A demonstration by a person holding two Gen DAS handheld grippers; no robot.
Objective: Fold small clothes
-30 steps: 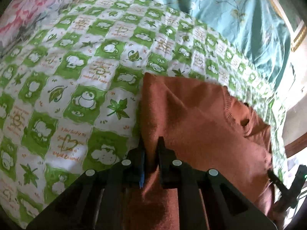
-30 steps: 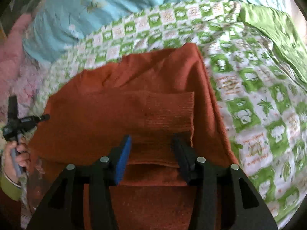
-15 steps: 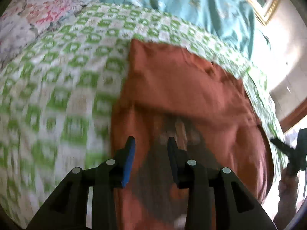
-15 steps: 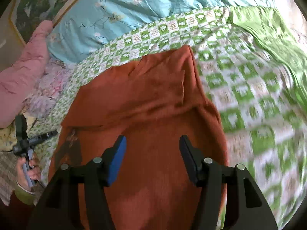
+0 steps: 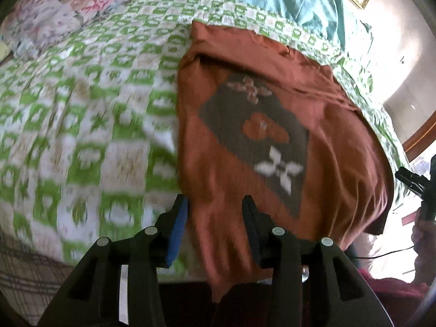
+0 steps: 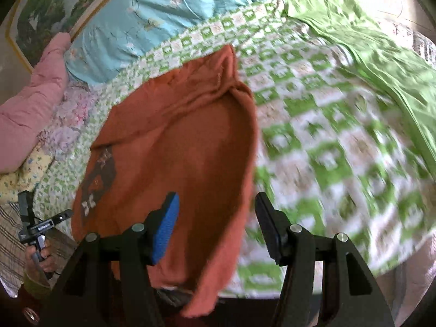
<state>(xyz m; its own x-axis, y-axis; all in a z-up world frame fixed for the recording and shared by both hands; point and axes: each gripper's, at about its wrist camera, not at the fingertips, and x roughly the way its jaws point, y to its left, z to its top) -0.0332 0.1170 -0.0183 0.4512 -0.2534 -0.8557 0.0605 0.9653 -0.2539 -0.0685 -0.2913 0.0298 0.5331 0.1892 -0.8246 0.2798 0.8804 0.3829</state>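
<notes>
A rust-orange knit sweater (image 5: 321,125) lies on the green-and-white checked bedspread (image 5: 81,114), with a dark patch of flower motifs on it. Its near end hangs over the bed's front edge. My left gripper (image 5: 215,218) is open and holds nothing, above the sweater's near left edge. In the right wrist view the sweater (image 6: 177,141) lies folded lengthwise. My right gripper (image 6: 216,218) is open and holds nothing, above the sweater's near right edge. The left gripper also shows at the lower left of the right wrist view (image 6: 41,226).
A teal flowered quilt (image 6: 152,13) lies at the back. A pink cushion (image 6: 30,103) and a floral pillow (image 5: 60,13) lie at the left. A plain green cloth (image 6: 381,54) lies at the right. A framed picture (image 6: 46,8) hangs behind.
My left gripper has let go of the sweater and opened. Both grippers have pulled back toward the bed's front edge. The sweater now shows its dark flower patch.
</notes>
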